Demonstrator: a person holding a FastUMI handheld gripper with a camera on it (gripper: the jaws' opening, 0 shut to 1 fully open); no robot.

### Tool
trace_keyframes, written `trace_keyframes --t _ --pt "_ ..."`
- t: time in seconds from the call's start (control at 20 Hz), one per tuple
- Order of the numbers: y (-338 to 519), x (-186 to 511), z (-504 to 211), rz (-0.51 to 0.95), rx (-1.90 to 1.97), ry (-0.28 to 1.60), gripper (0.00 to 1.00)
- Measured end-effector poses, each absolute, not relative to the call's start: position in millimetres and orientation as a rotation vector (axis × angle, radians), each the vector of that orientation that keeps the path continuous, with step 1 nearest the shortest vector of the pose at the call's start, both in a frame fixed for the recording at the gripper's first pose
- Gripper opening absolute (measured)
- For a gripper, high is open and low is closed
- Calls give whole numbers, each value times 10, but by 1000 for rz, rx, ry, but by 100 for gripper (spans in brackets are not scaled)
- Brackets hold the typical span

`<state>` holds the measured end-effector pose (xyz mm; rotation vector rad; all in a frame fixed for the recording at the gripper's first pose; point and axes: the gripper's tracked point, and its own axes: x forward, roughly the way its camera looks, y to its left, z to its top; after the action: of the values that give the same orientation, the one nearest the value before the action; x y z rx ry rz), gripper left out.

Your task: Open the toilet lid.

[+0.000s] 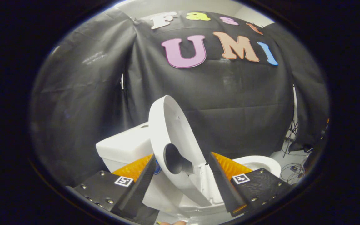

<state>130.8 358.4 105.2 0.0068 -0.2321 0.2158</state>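
The white toilet stands side-on just ahead of me, with its tank [127,145] behind my left finger and its bowl rim [258,162] beyond my right finger. The toilet lid [170,125] is raised, standing nearly upright and leaning slightly toward the tank. Its inner face is turned toward the bowl. Below it the seat ring [183,184], with a dark opening, is also lifted off the bowl. My gripper [181,156] is open. The lower part of the lid and the seat sit between its two black fingers [142,184]. I cannot tell whether either finger touches them.
Black cloth walls the booth behind and on both sides of the toilet. Past the bowl, a stand [291,137] and loose cables [292,172] lie on the light floor. A person's fingertip [173,222] peeks in under the fingers.
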Motion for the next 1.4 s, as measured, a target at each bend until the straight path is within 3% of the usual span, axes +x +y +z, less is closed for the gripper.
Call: trace_keyframes --t 1.4 --pt "3456 1051 1276 270 138 -307 99"
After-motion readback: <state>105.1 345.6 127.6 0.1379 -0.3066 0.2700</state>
